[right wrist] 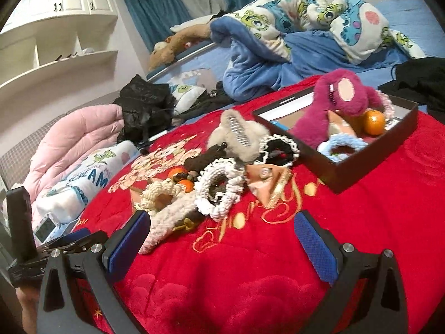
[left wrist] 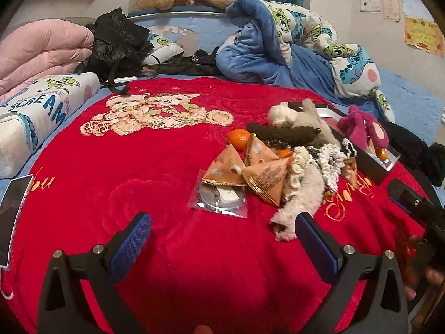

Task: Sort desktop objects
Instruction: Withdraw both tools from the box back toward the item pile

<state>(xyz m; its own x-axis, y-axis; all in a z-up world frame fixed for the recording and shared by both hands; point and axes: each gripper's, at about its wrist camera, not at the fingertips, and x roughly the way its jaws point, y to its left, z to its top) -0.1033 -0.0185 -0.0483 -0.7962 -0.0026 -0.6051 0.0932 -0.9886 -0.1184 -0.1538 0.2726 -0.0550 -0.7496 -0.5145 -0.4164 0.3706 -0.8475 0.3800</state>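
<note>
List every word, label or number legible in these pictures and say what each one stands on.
"SCREAM", with "ME" above it: on the white cartoon pillow.
"You": gold script stitched at the left edge of the red blanket.
Gold script on the red blanket near the pile: looping letters, not readable.
Print on the orange triangular packets: too small to read.
Wall certificates: too blurred to read.

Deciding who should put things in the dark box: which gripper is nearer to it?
Right. The right gripper has the dark box just ahead, to its right. The left gripper sits further off, with the pile of hair ties between it and the box.
</note>
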